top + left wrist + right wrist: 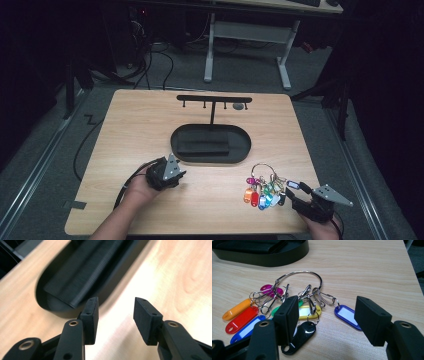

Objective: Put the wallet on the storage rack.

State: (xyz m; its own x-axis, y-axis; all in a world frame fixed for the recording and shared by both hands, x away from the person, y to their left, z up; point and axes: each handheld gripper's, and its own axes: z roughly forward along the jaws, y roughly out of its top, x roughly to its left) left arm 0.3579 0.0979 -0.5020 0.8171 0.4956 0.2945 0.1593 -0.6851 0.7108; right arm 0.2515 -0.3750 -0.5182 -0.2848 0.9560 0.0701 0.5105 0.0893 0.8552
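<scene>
The blue key tag lies between the right gripper's wide-open, empty fingers, so closing now might snag neighbouring clips; left gripper gapes empty.

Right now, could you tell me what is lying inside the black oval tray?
Inside the black oval tray lies one flat black ribbed block. Whatever is beneath that block is covered.

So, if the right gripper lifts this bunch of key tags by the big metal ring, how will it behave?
The bunch of key tags would probably hang loose and swing, since each tag joins the metal ring by small clips. It looks light, being thin plastic. The smooth thin wire may slip between the right gripper pads.
</scene>
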